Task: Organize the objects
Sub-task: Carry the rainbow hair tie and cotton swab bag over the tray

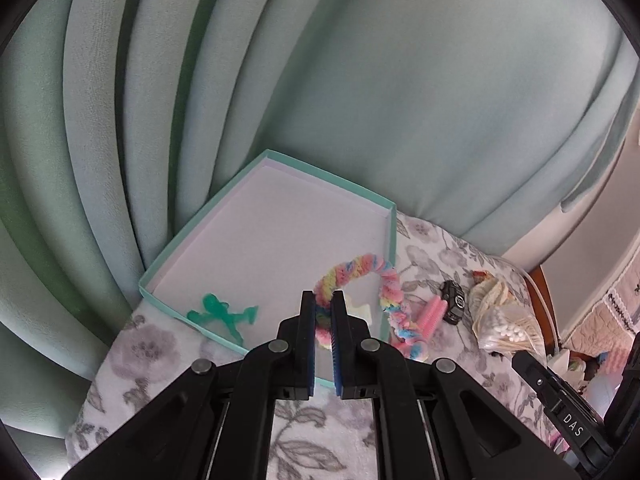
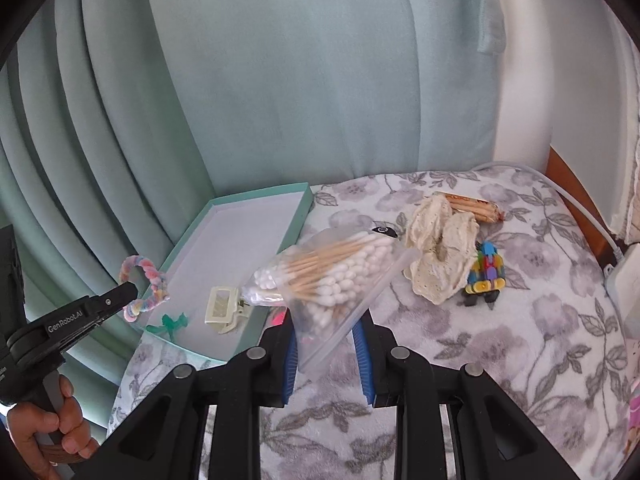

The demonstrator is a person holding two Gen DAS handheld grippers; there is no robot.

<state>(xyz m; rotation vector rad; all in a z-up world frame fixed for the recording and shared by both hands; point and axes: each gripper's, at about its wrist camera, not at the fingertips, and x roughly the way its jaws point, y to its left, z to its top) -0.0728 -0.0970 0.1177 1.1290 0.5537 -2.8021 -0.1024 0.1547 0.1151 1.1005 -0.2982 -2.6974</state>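
Observation:
My left gripper (image 1: 323, 308) is shut on a fluffy rainbow loop (image 1: 360, 268), which hangs over the near right part of a shallow teal box (image 1: 264, 156). In the right wrist view the left gripper (image 2: 134, 286) holds the rainbow loop (image 2: 148, 276) above the left rim of the teal box (image 2: 260, 194). My right gripper (image 2: 326, 350) is shut on the lower corner of a clear bag of cotton swabs (image 2: 340, 276), just right of the box. A green figure (image 1: 224, 312) and a cream hair clip (image 2: 222, 306) lie inside the box.
On the floral blanket (image 2: 540, 320) lie a cream crochet cloth (image 2: 440, 252), a colourful toy robot (image 2: 486, 272), a pack of wooden sticks (image 2: 472, 204), a black toy car (image 1: 454, 302) and a pink comb (image 1: 430, 314). Pale green curtains (image 2: 280, 80) hang behind. A white cable (image 2: 580, 208) runs along the right edge.

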